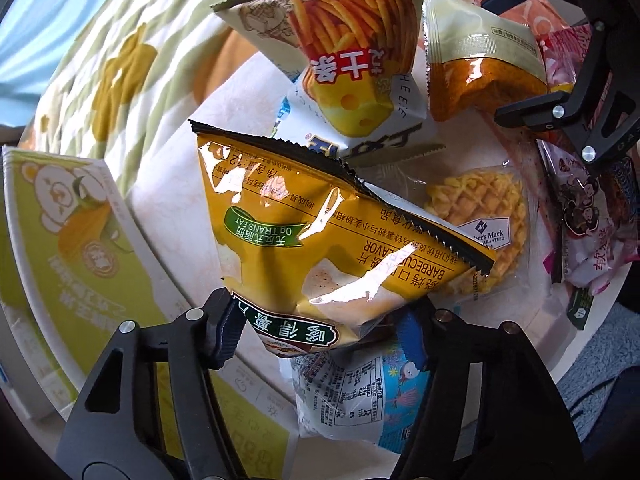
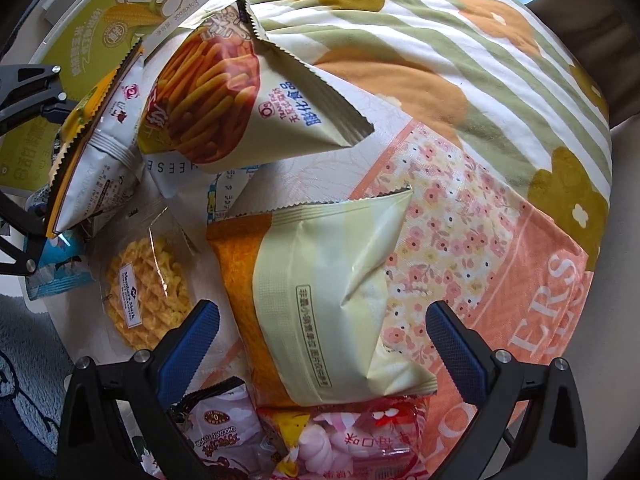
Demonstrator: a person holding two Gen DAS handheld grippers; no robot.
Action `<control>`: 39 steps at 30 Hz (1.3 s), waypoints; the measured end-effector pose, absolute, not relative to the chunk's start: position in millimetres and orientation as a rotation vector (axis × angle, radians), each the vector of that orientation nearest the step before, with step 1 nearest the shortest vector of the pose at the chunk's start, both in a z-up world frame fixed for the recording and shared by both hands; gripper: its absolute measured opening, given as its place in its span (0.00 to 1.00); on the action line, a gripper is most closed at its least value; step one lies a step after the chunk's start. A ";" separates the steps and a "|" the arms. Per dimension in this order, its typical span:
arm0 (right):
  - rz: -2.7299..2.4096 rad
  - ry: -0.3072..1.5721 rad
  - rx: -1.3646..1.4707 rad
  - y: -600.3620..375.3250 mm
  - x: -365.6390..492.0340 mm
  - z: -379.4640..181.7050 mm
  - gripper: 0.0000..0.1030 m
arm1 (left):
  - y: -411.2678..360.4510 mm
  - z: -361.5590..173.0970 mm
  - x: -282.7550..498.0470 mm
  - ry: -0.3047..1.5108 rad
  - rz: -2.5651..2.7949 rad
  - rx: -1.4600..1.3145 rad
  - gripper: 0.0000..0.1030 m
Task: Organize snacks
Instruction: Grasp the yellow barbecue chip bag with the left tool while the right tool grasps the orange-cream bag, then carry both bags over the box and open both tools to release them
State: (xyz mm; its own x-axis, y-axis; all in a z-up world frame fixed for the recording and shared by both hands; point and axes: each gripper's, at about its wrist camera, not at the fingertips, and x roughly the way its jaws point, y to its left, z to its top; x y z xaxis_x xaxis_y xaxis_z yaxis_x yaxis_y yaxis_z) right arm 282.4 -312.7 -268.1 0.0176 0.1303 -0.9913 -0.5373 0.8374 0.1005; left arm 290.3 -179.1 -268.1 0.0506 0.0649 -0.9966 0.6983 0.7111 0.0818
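Note:
A pile of snack packs lies on a white round table. My left gripper is shut on the bottom of a yellow barbecue chip bag and holds it above the pile; the bag also shows at the left of the right wrist view. Behind it are a cheese stick bag and a cream-and-orange pack. My right gripper is open, its blue fingers on either side of that cream-and-orange pack, not touching it.
A clear-wrapped waffle cookie and a blue-white pack lie under the chip bag. Pink candy packs lie near my right gripper. A green corn box stands at the left. A floral cloth and flowered bedding lie beyond.

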 end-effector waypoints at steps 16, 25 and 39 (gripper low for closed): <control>0.512 1.426 -0.352 -300.9 266.8 -259.1 0.60 | -168.6 -227.5 272.9 1.370 -0.480 0.588 0.57; 0.496 1.338 -0.290 -294.5 254.0 -214.6 0.60 | -168.8 -191.3 249.0 1.297 -0.470 0.569 0.57; 0.487 1.196 -0.308 -276.8 224.7 -129.6 0.59 | -134.3 -109.9 224.9 1.141 -0.426 0.416 0.57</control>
